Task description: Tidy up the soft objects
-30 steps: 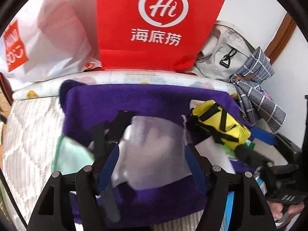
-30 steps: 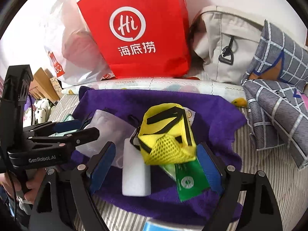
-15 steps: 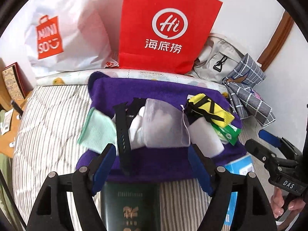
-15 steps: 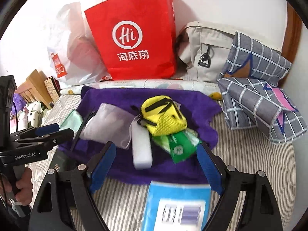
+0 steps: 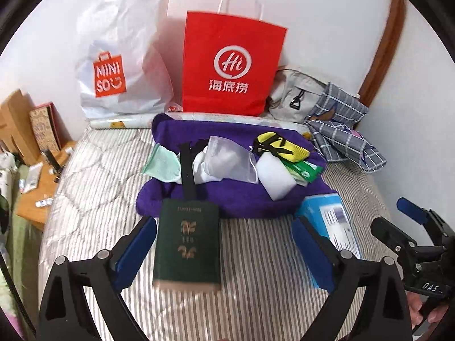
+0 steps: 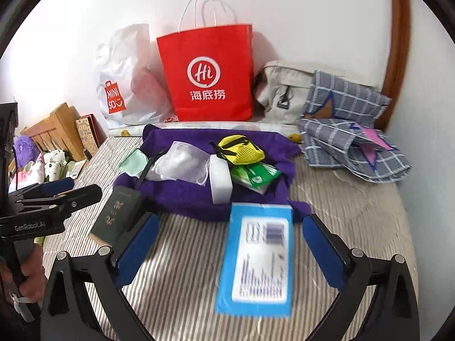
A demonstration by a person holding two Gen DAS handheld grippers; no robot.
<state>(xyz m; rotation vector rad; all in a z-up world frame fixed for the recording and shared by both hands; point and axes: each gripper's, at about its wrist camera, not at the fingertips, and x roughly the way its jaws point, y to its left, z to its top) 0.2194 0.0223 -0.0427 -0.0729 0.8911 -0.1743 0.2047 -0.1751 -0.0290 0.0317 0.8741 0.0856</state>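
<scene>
A purple towel lies on the striped bed. On it sit a mint cloth, a translucent white pouch, a black strap, a white sponge block, a yellow mesh pouch and a green tissue pack. My left gripper is open and empty over a dark green booklet. My right gripper is open and empty over a blue packet.
A red paper bag, a white Miniso bag, a grey backpack and folded checked cloth line the wall. A wooden side table stands left of the bed.
Both grippers have pulled back from the towel toward the near edge of the bed, so the booklet and the blue packet now show. Both stay open and empty.
</scene>
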